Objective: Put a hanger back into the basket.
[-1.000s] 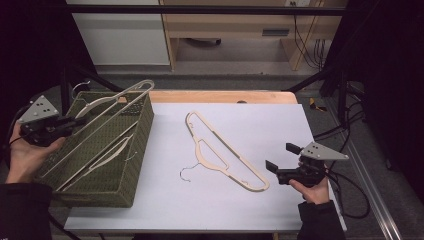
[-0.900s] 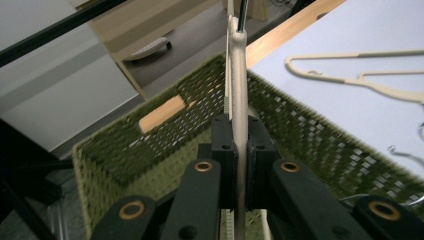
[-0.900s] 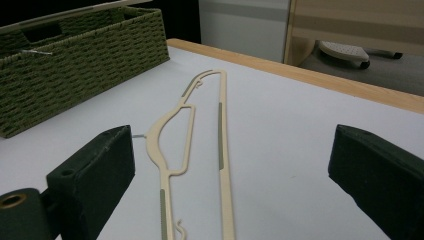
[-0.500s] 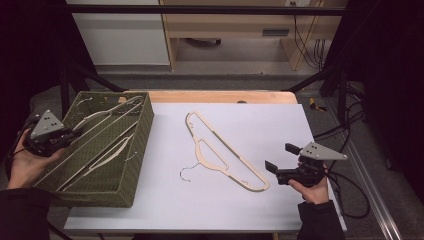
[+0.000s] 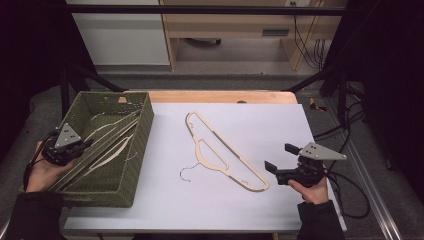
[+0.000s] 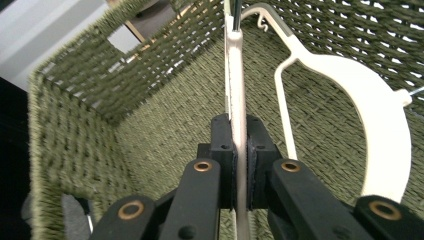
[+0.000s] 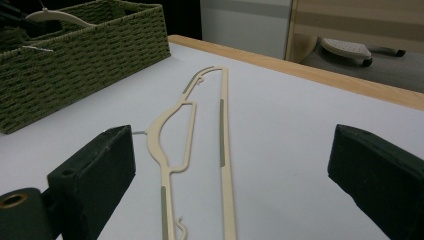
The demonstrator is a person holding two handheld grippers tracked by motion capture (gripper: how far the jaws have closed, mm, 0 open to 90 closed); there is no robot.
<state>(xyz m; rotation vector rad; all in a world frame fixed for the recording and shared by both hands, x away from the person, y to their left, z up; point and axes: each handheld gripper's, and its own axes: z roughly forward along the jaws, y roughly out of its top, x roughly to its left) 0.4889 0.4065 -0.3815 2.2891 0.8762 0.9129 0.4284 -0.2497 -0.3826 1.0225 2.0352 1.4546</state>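
A green woven basket (image 5: 146, 131) stands at the table's left. My left gripper (image 5: 84, 145) reaches over its left rim, lowered inside. In the left gripper view my left gripper (image 6: 239, 150) is shut on the thin cream bar of a hanger (image 6: 235, 75) that runs toward the far basket wall (image 6: 150, 125). A second cream hanger (image 6: 380, 125) lies beside it. Another cream hanger (image 5: 225, 150) lies flat on the white tabletop, its wire hook pointing at me. My right gripper (image 5: 276, 159) hovers open just right of that hanger's near end. Its wide-apart jaws frame the hanger (image 7: 222, 125).
The white sheet (image 5: 260, 120) covers the table, with a wooden edge (image 5: 220, 96) at the far side. The basket (image 7: 90, 40) holds several hangers (image 5: 107, 140). Black frame posts and cables (image 5: 345, 135) stand to the right of the table.
My left gripper sank with its hanger, which stuck up over the basket's far corner and now lies down inside the basket. The right gripper kept still.
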